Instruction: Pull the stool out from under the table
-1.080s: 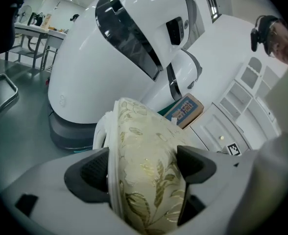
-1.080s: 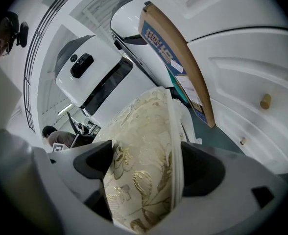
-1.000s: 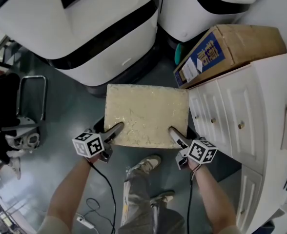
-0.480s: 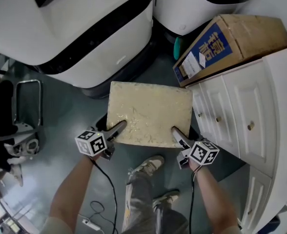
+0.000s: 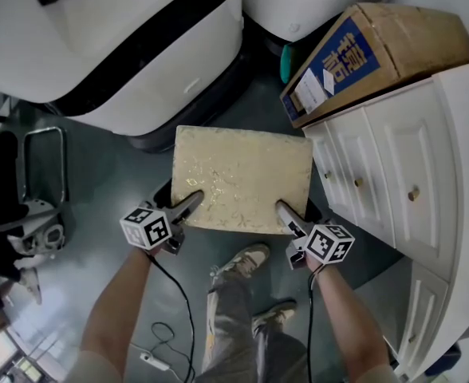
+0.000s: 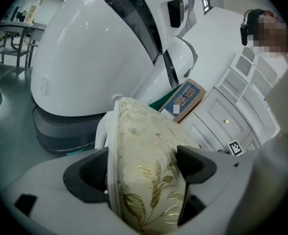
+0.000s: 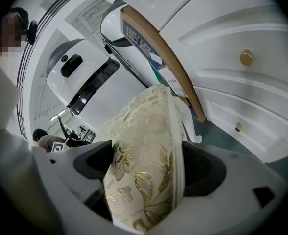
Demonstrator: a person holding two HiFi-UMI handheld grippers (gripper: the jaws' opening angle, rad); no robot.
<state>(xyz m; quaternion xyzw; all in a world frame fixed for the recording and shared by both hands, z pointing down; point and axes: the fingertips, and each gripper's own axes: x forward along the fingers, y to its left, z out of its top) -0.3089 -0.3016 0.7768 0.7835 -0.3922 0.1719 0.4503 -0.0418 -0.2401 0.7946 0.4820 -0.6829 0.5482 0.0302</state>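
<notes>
- While the person's shoes stand on the floor just short of the seat, both forearms reach down and forward, one gripper to each near corner.
- The left gripper has its jaws closed onto the stool at the near-left corner, with the padded floral seat squeezed between the two pads.
- The right gripper does the same at the near-right corner; its jaws bite on the seat's piped edge, and the cushion fills the gap.
- The stool sits on open floor, its right side just beside the white cabinet, and no table shows over it.
- Beyond it, a cardboard box leans on the cabinet, and big white machines crowd the far side.
- My read: the pull is under way or close to done, since the seat looks clear of any cover.
- Next it calls for an even draw from both grips toward the feet, keeping the seat square and off the cabinet, then letting go.
</notes>
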